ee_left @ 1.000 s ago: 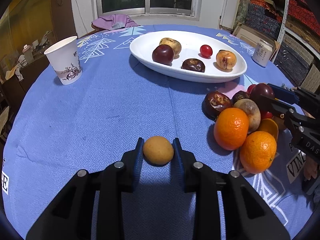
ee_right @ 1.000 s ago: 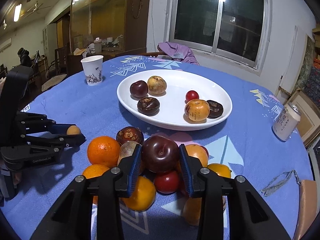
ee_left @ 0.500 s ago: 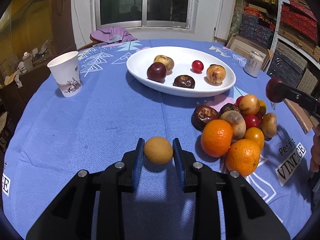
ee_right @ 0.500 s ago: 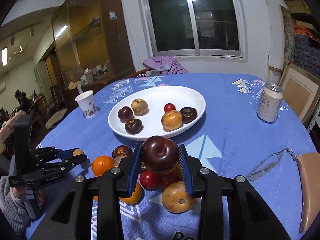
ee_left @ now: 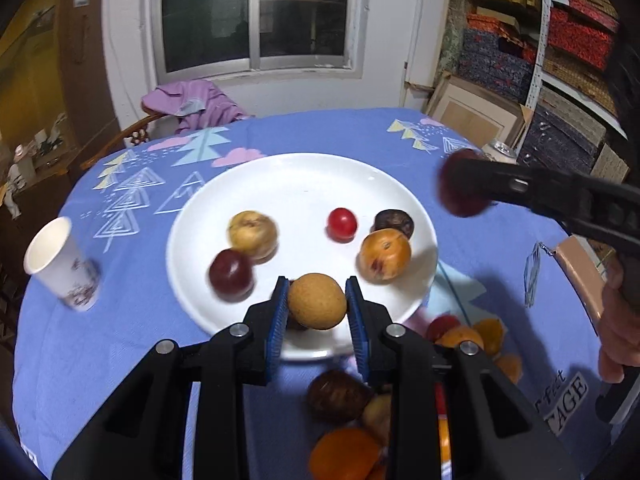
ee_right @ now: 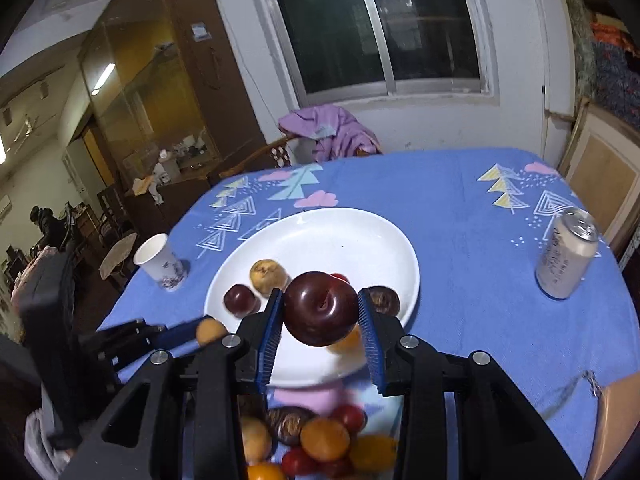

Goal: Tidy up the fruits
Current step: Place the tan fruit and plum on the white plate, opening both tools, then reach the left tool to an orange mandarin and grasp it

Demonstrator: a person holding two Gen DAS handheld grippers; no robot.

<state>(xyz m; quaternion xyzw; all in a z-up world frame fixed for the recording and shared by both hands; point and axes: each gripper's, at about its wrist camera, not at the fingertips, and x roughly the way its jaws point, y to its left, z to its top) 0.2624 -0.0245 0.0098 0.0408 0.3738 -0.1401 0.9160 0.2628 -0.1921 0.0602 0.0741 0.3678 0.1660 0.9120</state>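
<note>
My left gripper (ee_left: 317,301) is shut on a small tan round fruit (ee_left: 317,301), held in the air over the near rim of the white oval plate (ee_left: 304,184). My right gripper (ee_right: 321,309) is shut on a dark red plum (ee_right: 321,309), also lifted above the plate (ee_right: 344,236). In the left wrist view the right gripper with the plum (ee_left: 460,188) hangs at the plate's right side. The plate holds several fruits, among them a yellow-brown one (ee_left: 253,234) and a small red one (ee_left: 342,224). A pile of oranges and dark fruits (ee_right: 320,438) lies on the cloth below both grippers.
A paper cup (ee_left: 60,264) stands left of the plate and a drinks can (ee_right: 566,254) to its right. The round table has a blue patterned cloth (ee_right: 460,216). A chair with a purple garment (ee_right: 328,128) sits at the far edge. A hand (ee_left: 616,320) holds the right gripper.
Both grippers have risen from the cloth and moved forward over the plate, each carrying its fruit. The fruit pile now lies below and behind them.
</note>
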